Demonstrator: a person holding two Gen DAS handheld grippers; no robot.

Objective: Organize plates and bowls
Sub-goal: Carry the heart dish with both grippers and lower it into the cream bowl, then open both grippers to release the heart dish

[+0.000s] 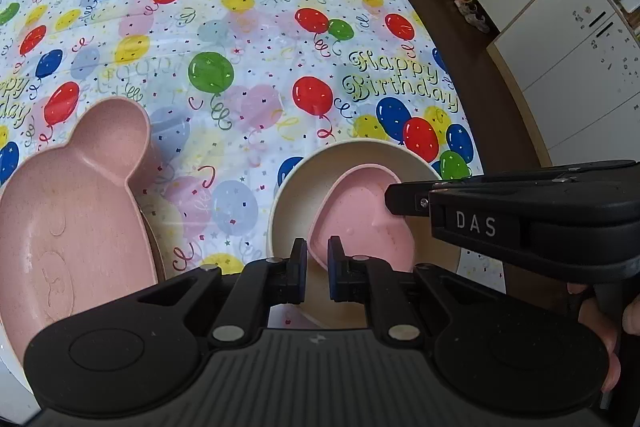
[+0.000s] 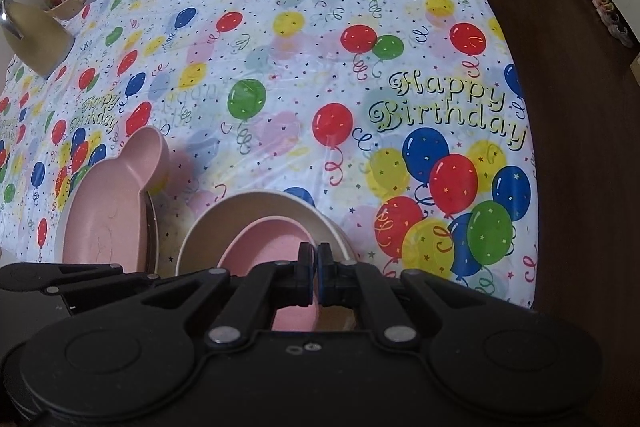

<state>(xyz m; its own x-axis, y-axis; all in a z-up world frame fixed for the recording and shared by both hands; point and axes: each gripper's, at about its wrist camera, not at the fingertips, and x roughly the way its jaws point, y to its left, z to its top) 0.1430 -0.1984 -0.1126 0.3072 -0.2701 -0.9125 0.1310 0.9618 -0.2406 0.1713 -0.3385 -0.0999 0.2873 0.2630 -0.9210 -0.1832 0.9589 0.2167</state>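
- The table [image 1: 248, 39] is covered by a white birthday cloth [image 2: 304, 75] printed with coloured balloons and "Happy Birthday"; it stretches ahead of both tongs.
- A pink bear-shaped plate [image 1: 68, 227] lies to the left of the left tongs, one round ear pointing away; it sits on top of something with a darker rim. From the right wrist view the same plate [image 2: 108, 223] lies ahead and left of the right tongs.
- A cream bowl [image 1: 308, 163] stands straight ahead of the left tongs, near the table's near edge, well apart from the bear plate.
- A small pink bowl [image 1: 360, 223] sits inside the cream bowl, tilted against its near wall.
- The left tongs [image 1: 317, 267] hover just above the near rim of the pink bowl, the tips a narrow gap apart with nothing between them.
- The right tongs [image 2: 317, 267] are almost closed, pinching the near rim of the pink bowl [image 2: 264, 243]; in the left wrist view they reach in from the right over the cream bowl.
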